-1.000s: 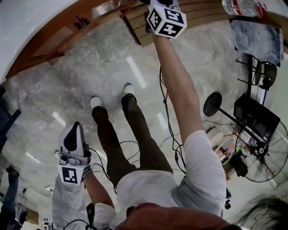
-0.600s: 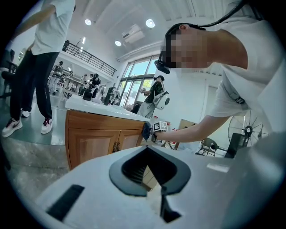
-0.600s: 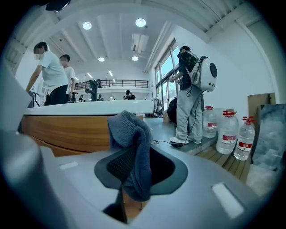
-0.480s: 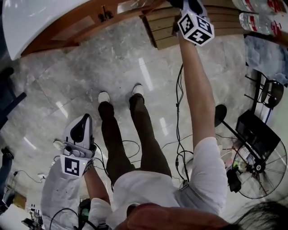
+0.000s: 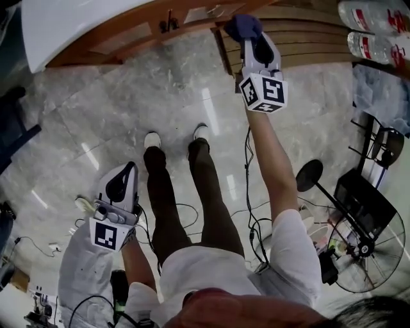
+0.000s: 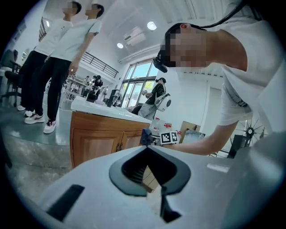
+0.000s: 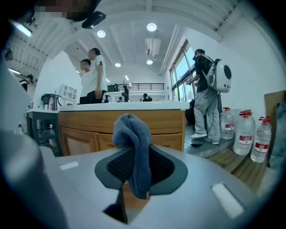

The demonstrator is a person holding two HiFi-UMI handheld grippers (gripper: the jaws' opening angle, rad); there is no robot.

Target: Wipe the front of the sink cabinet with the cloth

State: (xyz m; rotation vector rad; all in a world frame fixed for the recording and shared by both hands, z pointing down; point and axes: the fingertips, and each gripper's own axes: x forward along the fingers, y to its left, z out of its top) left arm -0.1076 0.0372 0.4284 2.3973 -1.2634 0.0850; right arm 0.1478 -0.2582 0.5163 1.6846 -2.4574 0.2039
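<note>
**Bright hall with white walls and a glossy grey stone floor**

The marble floor (image 5: 128, 109) mirrors long streaks of ceiling light. Along its far edge stands the wooden sink cabinet (image 7: 85, 123) with a white top. A slatted wooden platform (image 5: 320, 38) lies just beside it, near some large water bottles (image 5: 378, 16). A wire-caged fan (image 5: 378, 256) stands at the floor's right edge. Round ceiling lamps (image 7: 151, 27) and tall windows (image 7: 178, 74) light the room. A railed gallery (image 7: 143, 86) runs along the white back wall (image 6: 192, 98).
</note>
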